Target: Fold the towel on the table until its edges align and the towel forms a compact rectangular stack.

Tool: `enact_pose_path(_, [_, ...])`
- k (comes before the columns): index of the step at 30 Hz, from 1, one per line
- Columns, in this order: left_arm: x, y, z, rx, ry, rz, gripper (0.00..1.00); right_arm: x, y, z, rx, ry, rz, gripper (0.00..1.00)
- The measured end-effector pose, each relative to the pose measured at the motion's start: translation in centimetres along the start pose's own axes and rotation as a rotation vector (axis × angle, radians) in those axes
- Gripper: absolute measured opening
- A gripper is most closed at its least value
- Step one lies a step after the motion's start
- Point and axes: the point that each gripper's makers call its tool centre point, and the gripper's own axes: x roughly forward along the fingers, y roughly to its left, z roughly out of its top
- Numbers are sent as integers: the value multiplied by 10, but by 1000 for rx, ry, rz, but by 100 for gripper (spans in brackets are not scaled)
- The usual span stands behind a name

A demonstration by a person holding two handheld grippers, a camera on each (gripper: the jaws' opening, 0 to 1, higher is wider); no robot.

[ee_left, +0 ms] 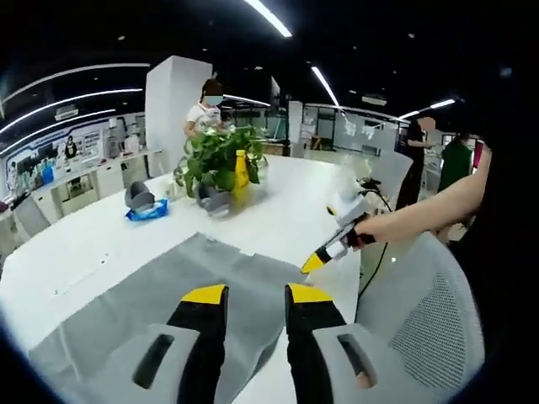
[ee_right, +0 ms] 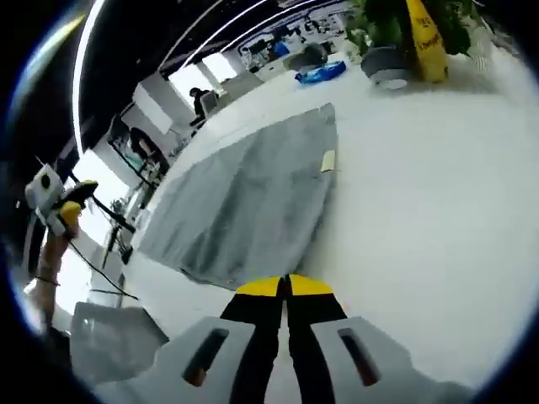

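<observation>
White bench in a strip-lit open office carries the grey towel, spread flat near a potted plant. Left tool hangs over it, jaws parted; right tool has its jaws together, empty. Towel's near edge is cut off.

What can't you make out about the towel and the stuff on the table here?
- Towel: near edge hidden behind the left claw in the left gripper view.
- Towel tag: too small to read, right gripper view.
- Blue packet: too small to identify.
- Plant pot: hidden by leaves.
</observation>
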Motion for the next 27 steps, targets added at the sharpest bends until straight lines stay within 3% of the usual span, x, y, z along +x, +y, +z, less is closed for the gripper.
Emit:
enact_pose_path(6, [49, -48, -4, 74, 20, -106, 24, -14, 53, 19, 84, -107, 155, 0])
enact_pose_path(12, [78, -58, -10, 303, 38, -12, 24, -12, 90, 22, 129, -121, 245, 0])
enact_pose_path(15, [79, -63, -6, 346, 6, 27, 22, -12, 108, 21, 138, -124, 280, 0])
enact_pose_path(18, [72, -57, -3, 462, 9, 103, 19, -13, 123, 17, 172, -115, 327, 0])
enact_pose_path(20, [70, -60, 0, 518, -13, 110, 19, -13, 128, 21, 218, -142, 360, 0])
enact_pose_path(22, [70, -61, -9, 535, 29, 117, 16, -13, 130, 18, 227, -132, 369, 0])
enact_pose_path(27, [66, -61, -13, 584, 34, 161, 13, -10, 129, 15, 267, -130, 366, 0])
